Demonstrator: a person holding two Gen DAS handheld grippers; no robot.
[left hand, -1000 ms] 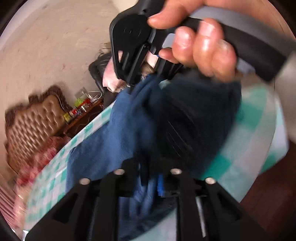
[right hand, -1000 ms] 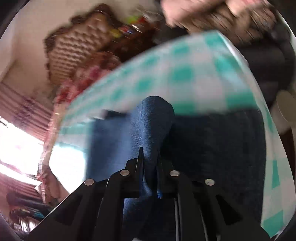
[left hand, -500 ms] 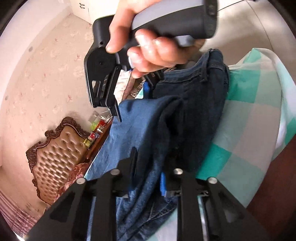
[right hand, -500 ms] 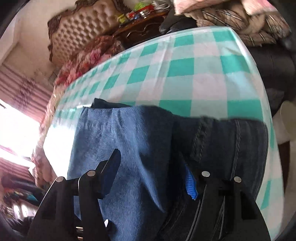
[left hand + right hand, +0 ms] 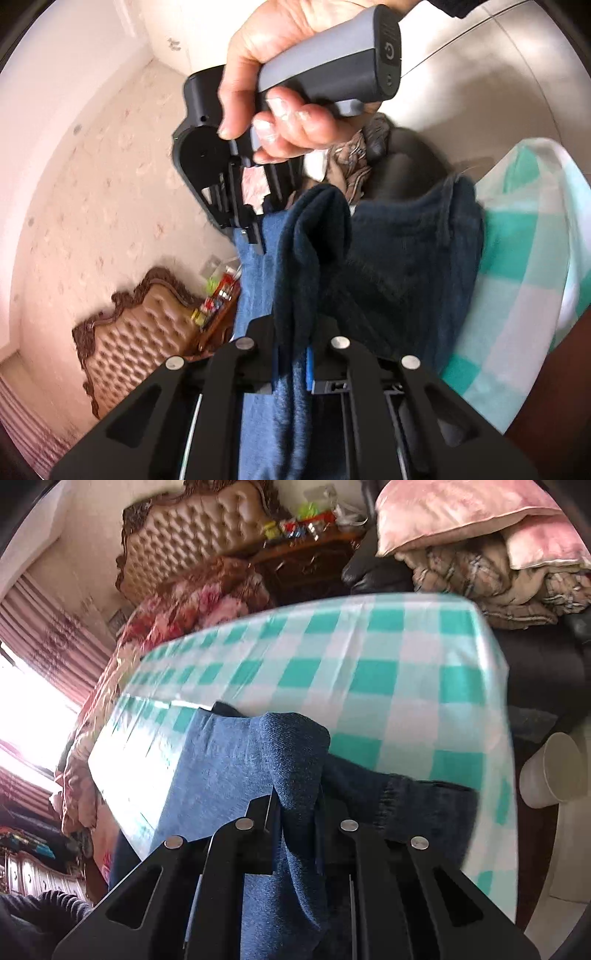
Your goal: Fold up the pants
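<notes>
The pants (image 5: pixel 236 760) are blue denim, bunched and partly lifted off the surface (image 5: pixel 369 672) with its green-and-white checked cloth; they lie near its near edge, toward the right-hand corner as the right wrist view shows it, with the waistband part still resting on the cloth. No neat fold shows yet (the cloth hangs in loose ridges between the two grips), so I judge the task to be early or mid-fold: a layer is being carried, and laying it flat, smoothing and any further folds seem left to do

The left tool (image 5: pixel 291 354) has just been closing and now pinches a dark ridge of denim between its pressed-together fingers. The right tool (image 5: pixel 295 812) has also just been closing, and its fingers clamp a raised fold of lighter blue denim

In the left wrist view the person's right hand (image 5: pixel 288 92) wraps the grey handle of the right tool, which is held above the denim and angled steeply down at it. The left tool points nearly level across the pants, toward the far edge of the surface, and is rolled a little to one side
</notes>
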